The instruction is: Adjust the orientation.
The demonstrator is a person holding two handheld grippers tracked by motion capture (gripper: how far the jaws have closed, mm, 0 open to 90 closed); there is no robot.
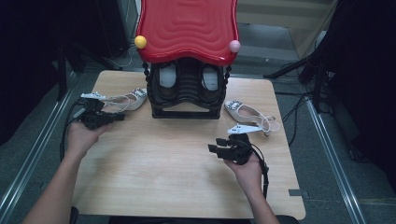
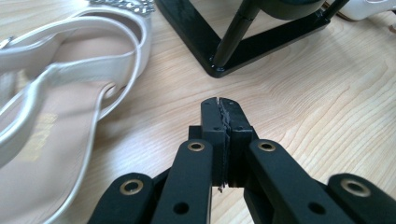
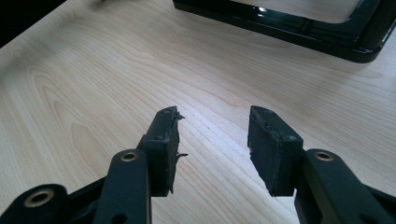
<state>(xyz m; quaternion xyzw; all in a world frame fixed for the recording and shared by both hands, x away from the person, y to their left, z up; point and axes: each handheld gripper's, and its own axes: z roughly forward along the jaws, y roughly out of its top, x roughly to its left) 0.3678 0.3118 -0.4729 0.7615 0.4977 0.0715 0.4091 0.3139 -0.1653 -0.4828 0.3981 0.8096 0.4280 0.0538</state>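
Left gripper [image 1: 119,117], jaws closed and empty, hovered beside left sandal [image 1: 128,101], left of black rack [image 1: 186,95]. Right gripper [image 1: 215,145] stood wide, idle. Likely next: open jaws, grasp sandal.

Two pale sandals [image 1: 127,100] [image 1: 250,114] – one black rack [image 1: 187,95] with red top – two grippers [image 1: 119,117] [image 1: 214,145].
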